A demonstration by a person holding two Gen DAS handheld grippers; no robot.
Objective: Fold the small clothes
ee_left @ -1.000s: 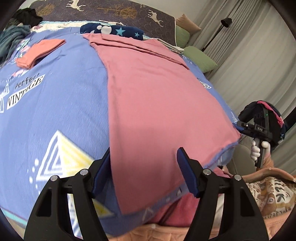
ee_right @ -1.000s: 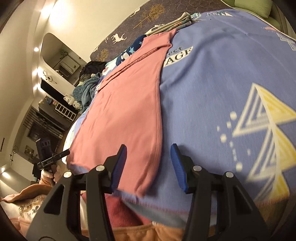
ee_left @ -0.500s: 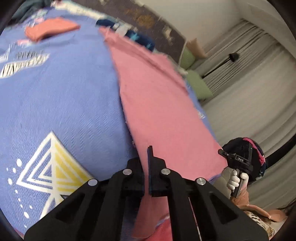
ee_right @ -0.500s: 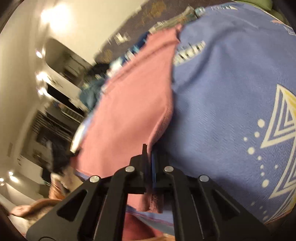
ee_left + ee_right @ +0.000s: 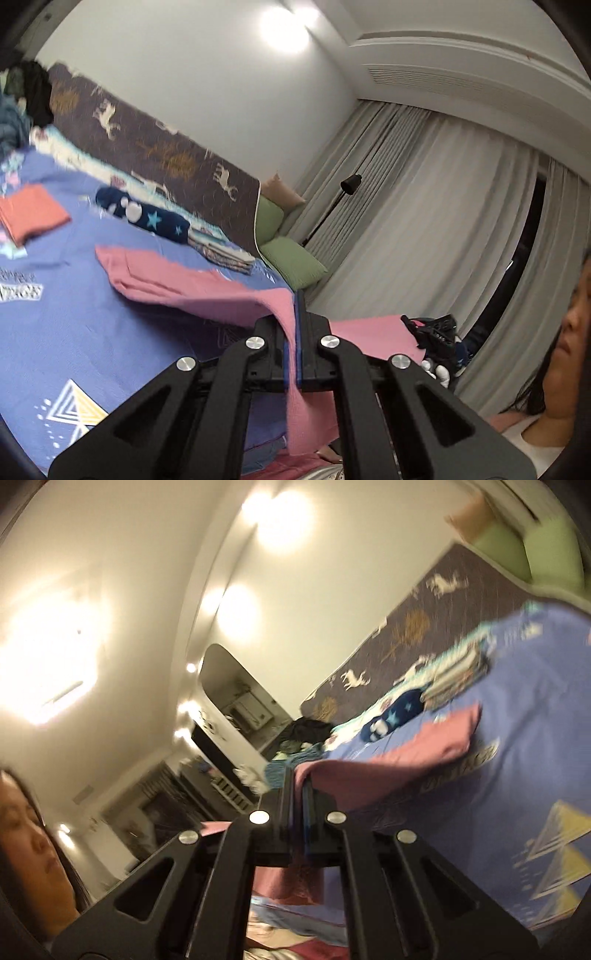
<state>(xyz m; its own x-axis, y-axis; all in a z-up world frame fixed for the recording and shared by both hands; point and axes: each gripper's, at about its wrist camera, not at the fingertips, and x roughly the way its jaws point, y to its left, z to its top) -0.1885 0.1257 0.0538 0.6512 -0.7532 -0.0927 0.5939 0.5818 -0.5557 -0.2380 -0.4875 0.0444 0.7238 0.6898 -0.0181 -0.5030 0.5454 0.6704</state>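
A pink garment (image 5: pixel 192 284) lies partly on the blue printed bedspread (image 5: pixel 66 325), its near end lifted off the bed. My left gripper (image 5: pixel 295 306) is shut on the near hem, and cloth hangs down between its arms. My right gripper (image 5: pixel 298 786) is shut on the other near corner of the same pink garment (image 5: pixel 413 749). The right gripper also shows in the left wrist view (image 5: pixel 432 332), holding the far side of the hem. The garment's far end still rests on the bed.
A folded orange cloth (image 5: pixel 31 214), a navy star-print roll (image 5: pixel 144 218) and a folded patterned stack (image 5: pixel 225 254) lie at the bed's far side. Green pillows (image 5: pixel 291 262) and a floor lamp (image 5: pixel 332 206) stand by the curtains. The person's face (image 5: pixel 565 332) is close on the right.
Both grippers closed on the garment's near hem and lifted it; the cameras now tilt up toward the walls and ceiling.
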